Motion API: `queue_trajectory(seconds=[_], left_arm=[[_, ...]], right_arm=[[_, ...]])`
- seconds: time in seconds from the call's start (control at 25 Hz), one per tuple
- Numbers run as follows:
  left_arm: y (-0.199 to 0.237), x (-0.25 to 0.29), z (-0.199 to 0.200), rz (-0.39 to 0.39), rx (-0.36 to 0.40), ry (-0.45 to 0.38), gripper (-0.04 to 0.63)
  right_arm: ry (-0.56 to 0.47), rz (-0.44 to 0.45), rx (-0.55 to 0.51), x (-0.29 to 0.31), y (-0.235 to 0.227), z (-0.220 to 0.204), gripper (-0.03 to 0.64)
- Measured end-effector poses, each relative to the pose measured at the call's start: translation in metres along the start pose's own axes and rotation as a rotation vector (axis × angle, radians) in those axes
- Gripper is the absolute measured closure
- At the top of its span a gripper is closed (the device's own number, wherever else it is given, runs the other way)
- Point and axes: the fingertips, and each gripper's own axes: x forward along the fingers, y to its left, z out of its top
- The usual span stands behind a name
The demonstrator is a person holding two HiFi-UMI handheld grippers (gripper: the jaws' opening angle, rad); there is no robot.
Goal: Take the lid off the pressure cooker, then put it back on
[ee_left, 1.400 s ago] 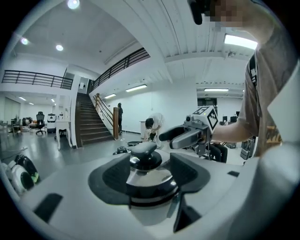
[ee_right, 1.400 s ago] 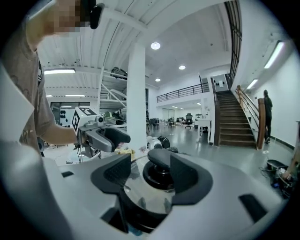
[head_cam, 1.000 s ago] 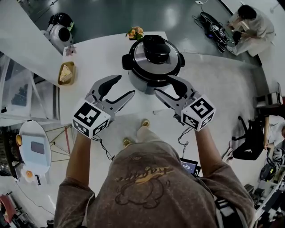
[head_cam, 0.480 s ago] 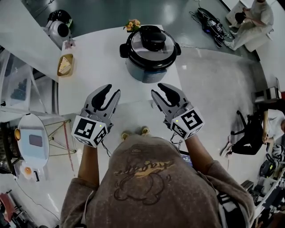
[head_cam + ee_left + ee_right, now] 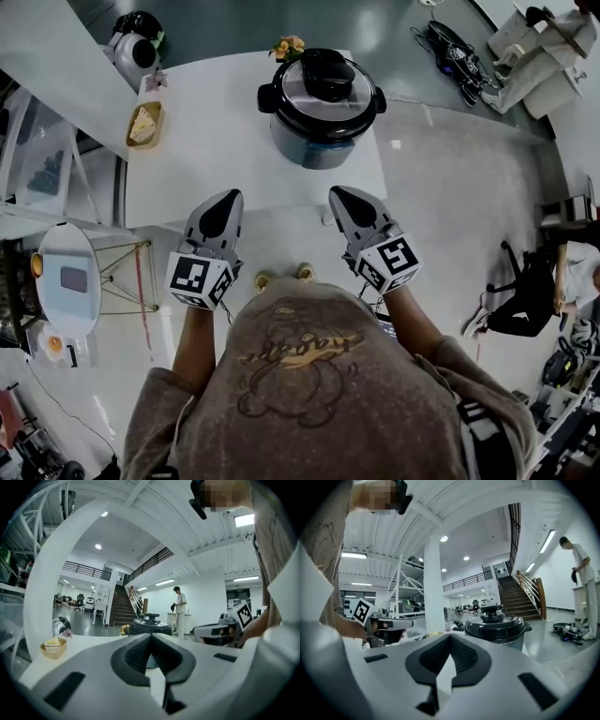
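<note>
On far side of table point(image 5: 202, 141): pressure cooker point(image 5: 314, 145), lid point(image 5: 302, 101) sitting on it. Our left gripper point(image 5: 226, 199) and right gripper point(image 5: 341, 195) at near edge, well apart from it, jaws just snapped together, nothing pinched. Fits pre-lift or post-refit, so we'd just check lid sits level.

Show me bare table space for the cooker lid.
The widest bare stretch of the white table lies between the basket and the pressure cooker; the near strip before the cooker is free too. The far corner by the flowers is crowded.
</note>
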Motion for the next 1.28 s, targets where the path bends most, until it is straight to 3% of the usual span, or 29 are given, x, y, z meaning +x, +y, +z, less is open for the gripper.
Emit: queue_trajectory(seconds=[1.28], left_arm=[[0.005, 0.002, -0.007, 0.055, -0.06, 0.023, 0.592]], right_arm=[[0.022, 0.047, 0.024, 0.015, -0.008, -0.009, 0.621]])
